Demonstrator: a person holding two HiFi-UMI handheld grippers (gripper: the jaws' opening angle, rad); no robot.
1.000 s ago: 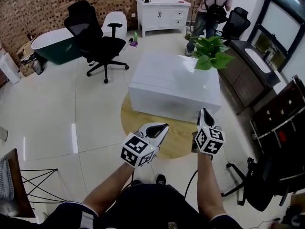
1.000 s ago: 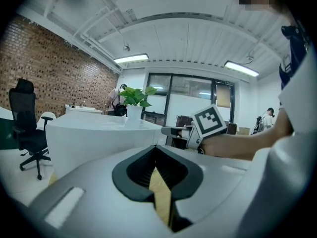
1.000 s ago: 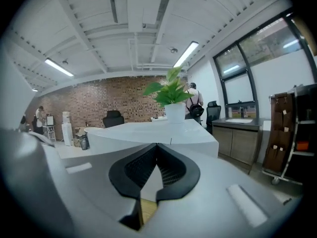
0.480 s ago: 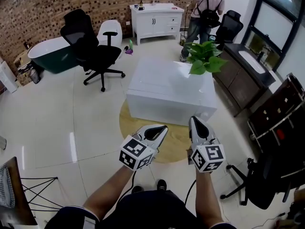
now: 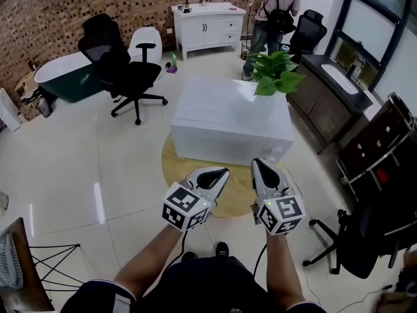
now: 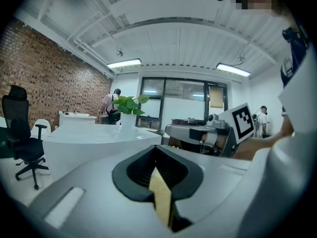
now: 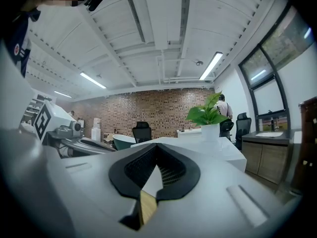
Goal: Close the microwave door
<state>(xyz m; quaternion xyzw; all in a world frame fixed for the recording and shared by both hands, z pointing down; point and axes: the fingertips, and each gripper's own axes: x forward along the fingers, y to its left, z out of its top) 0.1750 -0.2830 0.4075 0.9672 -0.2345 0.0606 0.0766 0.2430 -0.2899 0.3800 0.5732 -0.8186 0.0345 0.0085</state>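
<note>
No microwave shows in any view. My left gripper (image 5: 224,173) and right gripper (image 5: 257,163) are held side by side in front of me, above a round wooden floor mat (image 5: 174,168). Both point toward a low white table (image 5: 228,119). Each has its jaws pressed together with nothing between them. From the left gripper view, the left gripper (image 6: 157,151) is shut and faces the white table (image 6: 94,138), with the right gripper's marker cube (image 6: 240,120) to its right. The right gripper view shows the right gripper (image 7: 157,158) shut too.
A potted plant (image 5: 273,74) stands on the table's far right corner. A black office chair (image 5: 120,64) and a green bathtub (image 5: 58,77) are at the left. A white cabinet (image 5: 208,21) and a person (image 5: 272,5) are at the back. Dark counter (image 5: 339,83), shelf (image 5: 384,155), another chair (image 5: 358,246) at right.
The right gripper has shifted left, closer to the left gripper. The head view has drifted a little, so the table sits slightly lower and nearer. Both grippers stay shut.
</note>
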